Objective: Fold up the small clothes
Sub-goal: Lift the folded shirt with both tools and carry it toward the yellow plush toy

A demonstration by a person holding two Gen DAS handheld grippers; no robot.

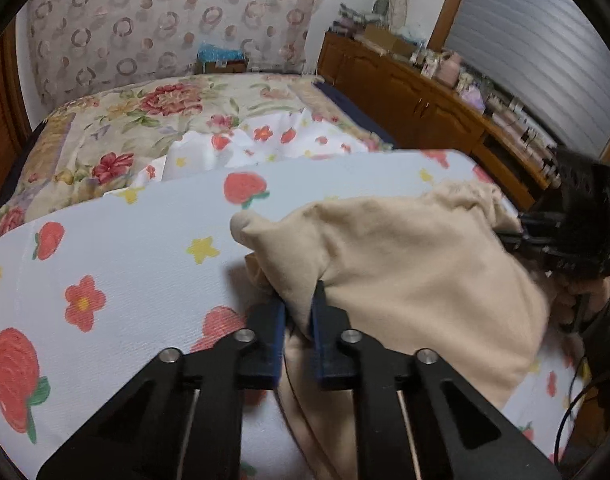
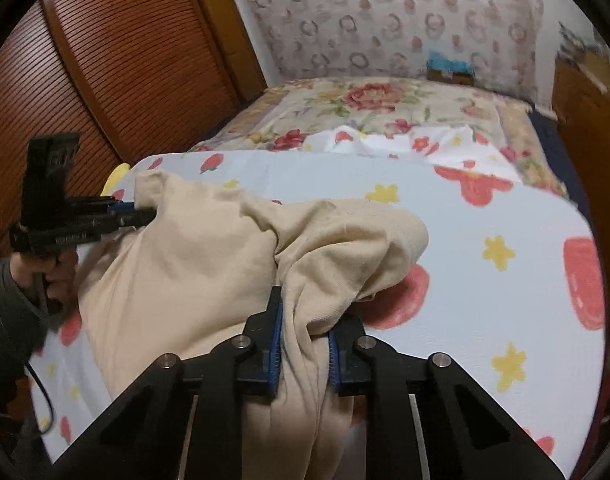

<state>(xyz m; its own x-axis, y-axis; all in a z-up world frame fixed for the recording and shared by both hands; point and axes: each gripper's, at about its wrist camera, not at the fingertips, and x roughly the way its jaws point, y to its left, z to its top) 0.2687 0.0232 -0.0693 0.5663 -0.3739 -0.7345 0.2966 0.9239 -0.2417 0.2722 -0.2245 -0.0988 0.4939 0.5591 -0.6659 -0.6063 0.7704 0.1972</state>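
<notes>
I hold the cream cotton garment (image 1: pixel 405 248) with both tools. The left tool (image 1: pixel 299 312) is closed on a bunched fold of it, and the right tool (image 2: pixel 301 320) is closed on another thick fold. The garment lies crumpled on the white counter cover with red strawberries and yellow stars (image 1: pixel 137 240), near its front edge. I think the risk is that each tool pinches several layers, so when I lift, the cloth opens twisted or slips out.

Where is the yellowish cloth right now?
The cream garment lies bunched on the strawberry-print sheet in the foreground of both wrist views, pinched by the left gripper and the right gripper.
</notes>
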